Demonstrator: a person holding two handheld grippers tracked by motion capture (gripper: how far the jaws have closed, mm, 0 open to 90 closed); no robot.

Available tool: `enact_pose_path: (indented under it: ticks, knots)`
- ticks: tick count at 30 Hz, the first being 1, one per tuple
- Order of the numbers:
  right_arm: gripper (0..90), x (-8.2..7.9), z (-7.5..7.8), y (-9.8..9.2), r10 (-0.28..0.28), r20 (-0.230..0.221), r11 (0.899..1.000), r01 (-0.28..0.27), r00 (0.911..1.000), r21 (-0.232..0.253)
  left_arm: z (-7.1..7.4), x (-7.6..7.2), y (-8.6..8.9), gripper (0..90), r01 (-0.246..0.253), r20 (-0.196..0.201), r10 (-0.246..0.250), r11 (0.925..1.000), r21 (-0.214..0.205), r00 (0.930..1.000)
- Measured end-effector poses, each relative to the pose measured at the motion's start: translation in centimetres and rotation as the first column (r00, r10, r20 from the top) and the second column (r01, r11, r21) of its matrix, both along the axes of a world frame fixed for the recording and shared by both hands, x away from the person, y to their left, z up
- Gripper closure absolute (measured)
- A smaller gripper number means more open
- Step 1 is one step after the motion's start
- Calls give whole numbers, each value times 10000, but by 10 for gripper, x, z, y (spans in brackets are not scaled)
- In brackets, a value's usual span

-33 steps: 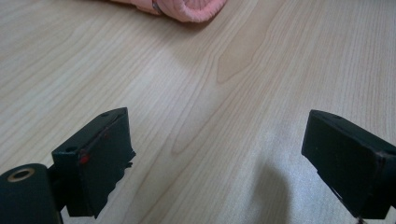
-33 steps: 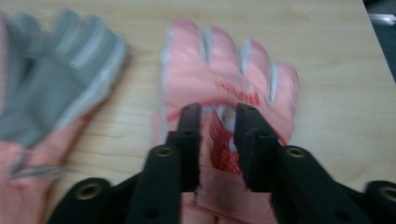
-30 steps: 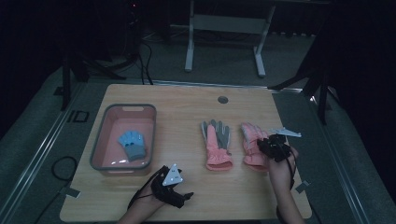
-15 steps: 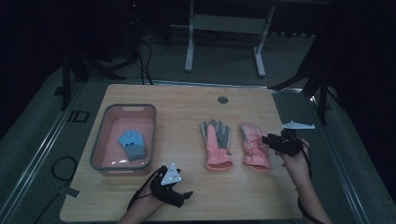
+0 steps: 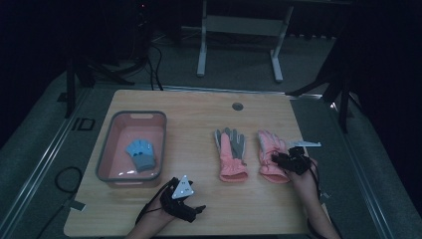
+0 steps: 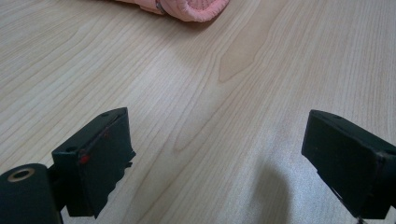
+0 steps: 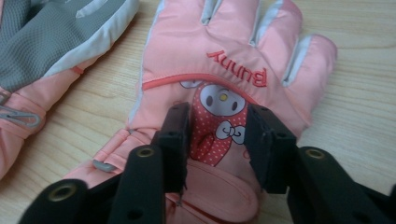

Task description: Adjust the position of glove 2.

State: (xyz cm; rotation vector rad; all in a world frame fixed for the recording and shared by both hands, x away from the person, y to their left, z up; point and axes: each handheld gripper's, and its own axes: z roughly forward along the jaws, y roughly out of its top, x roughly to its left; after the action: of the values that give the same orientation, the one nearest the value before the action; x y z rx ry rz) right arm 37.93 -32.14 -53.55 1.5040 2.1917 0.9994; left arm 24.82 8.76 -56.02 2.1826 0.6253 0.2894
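Right glove [image 5: 271,155]: pink, back up with a bunny picture and the word "Bunny", flat on the table, fingers pointing away from the person.
Left glove [image 5: 230,153]: pink with grey palm up, flat, just beside the first, apart.
Blue glove [image 5: 141,154]: small, lying in the pink basin [image 5: 105,152].

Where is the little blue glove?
In the high view the blue glove lies inside the pink tub on the left side of the table, far from the two pink gloves on the right.

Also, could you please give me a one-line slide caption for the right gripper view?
Right hand-held gripper pinching the pink padded "Bunny" glove on the light wooden table.
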Motion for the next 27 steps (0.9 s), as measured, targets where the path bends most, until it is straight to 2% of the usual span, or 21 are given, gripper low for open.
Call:
enact_pose_path:
  ticks: [5, 8, 11, 14, 18, 21, 22, 23, 24, 27]
  knots:
    - [811, 5, -2, 6, 265, -24, 9995, -265, 9996, -164, 0, 0, 0, 88, -12, -4, 12, 10000, 31, 10000]
    - [869, 2, -1, 8, -19, 86, 9999, 20, 10000, -154, 0, 0, 0, 88, -26, -8, 26, 10000, -17, 10000]
    - [891, -3, 8, 9, -322, 349, 9994, 327, 9989, -143, 0, 0, 0, 88, -40, -14, 40, 10000, -30, 10000]
    - [893, -9, 23, 12, -589, 700, 9978, 610, 9958, -275, 0, 0, 0, 88, -53, -25, 53, 10000, 9, 10000]
    - [893, -16, 52, 24, -715, 1318, 9956, 789, 9887, -514, 0, 0, 0, 88, -77, -12, 77, 10000, -26, 10000]
    - [893, -21, 76, 34, -777, 1593, 9963, 824, 9842, -232, 0, 0, 0, 88, -66, -2, 66, 10000, -4, 10000]
    - [893, -21, 76, 34, -777, 1593, 9963, 824, 9842, -232, 0, 0, 0, 88, -66, -2, 66, 10000, -4, 10000]
    - [893, -22, 83, 39, -731, 1666, 9967, 778, 9833, -215, 0, 0, 0, 88, -64, -12, 64, 10000, 10, 10000]
    - [893, -27, 97, 52, -603, 1864, 9978, 642, 9806, -149, -1, 0, 0, 88, -68, -44, 68, 10000, 17, 10000]
    - [893, -34, 111, 70, -439, 2024, 9990, 454, 9783, -29, -1, 1, 1, 88, -83, -43, 83, 10000, -1, 10000]
